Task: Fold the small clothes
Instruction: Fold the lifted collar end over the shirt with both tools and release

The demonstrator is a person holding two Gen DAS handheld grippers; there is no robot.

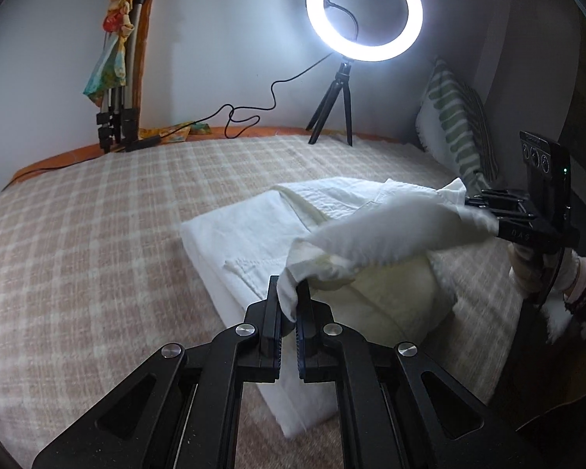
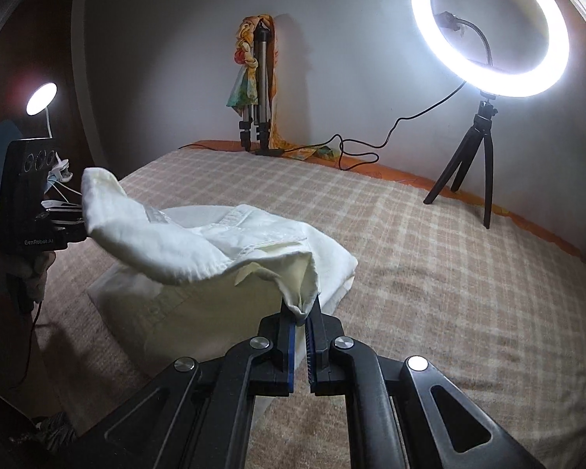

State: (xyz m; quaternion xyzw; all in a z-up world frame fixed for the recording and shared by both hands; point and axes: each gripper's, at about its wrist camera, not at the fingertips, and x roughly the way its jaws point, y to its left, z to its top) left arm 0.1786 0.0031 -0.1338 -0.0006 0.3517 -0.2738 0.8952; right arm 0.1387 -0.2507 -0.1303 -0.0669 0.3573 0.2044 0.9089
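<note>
A small white garment [image 1: 254, 230] lies partly folded on the checked bed cover [image 1: 97, 234]. Its near edge is lifted off the bed and stretched between both grippers. My left gripper [image 1: 289, 293] is shut on one corner of that edge. In the left wrist view the right gripper [image 1: 484, 211] grips the other corner at the right. From the right wrist view, my right gripper [image 2: 301, 312] is shut on a bunched corner of the white garment [image 2: 215, 242], and the left gripper [image 2: 70, 215] holds the far corner at the left.
A lit ring light [image 1: 365, 15] on a small black tripod stands at the back of the bed, its cable trailing left. A folded tripod with a colourful cloth [image 1: 121, 62] leans in the corner. A striped pillow [image 1: 457, 125] rests at the right. A small lamp [image 2: 41, 97] glows far left.
</note>
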